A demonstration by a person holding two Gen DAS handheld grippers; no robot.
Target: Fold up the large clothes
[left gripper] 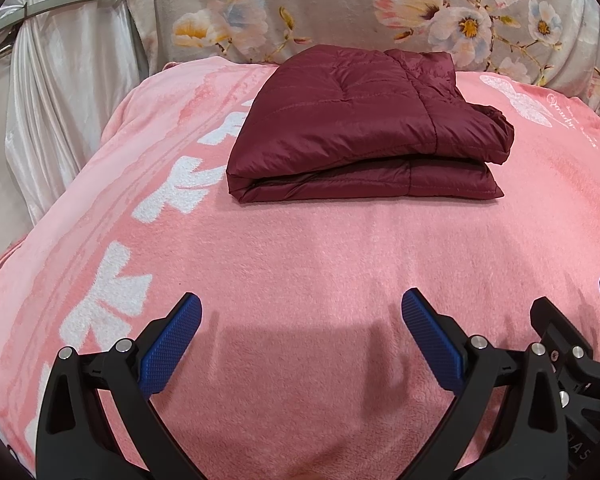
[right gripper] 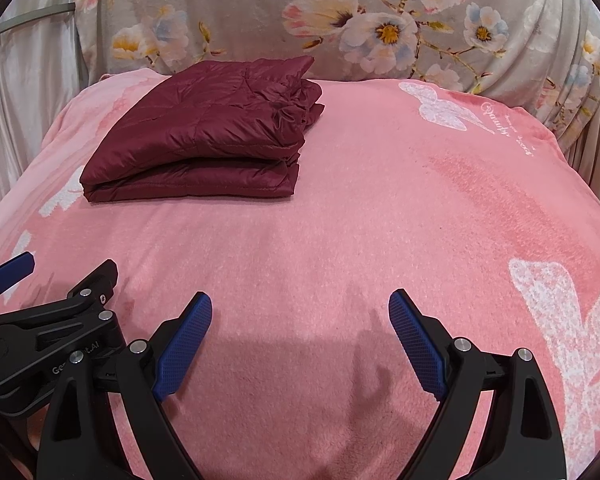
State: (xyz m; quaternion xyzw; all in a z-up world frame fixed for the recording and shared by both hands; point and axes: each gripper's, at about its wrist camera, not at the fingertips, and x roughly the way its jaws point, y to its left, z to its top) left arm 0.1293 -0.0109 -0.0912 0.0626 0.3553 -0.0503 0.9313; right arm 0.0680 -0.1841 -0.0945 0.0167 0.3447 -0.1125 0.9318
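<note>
The jacket (left gripper: 364, 128) lay folded into a thick maroon bundle on the pink blanket (left gripper: 300, 248), toward twelve o'clock from both tools and just short of the floral cover (left gripper: 340, 4) behind it. The left tool (left gripper: 302, 316) hung over bare blanket at six o'clock, its jaws spread wide with nothing between them, well apart from the jacket. The right tool (right gripper: 300, 312) sat just beside it at three o'clock, equally wide and empty, with white curtains (left gripper: 60, 100) at ten o'clock.
</note>
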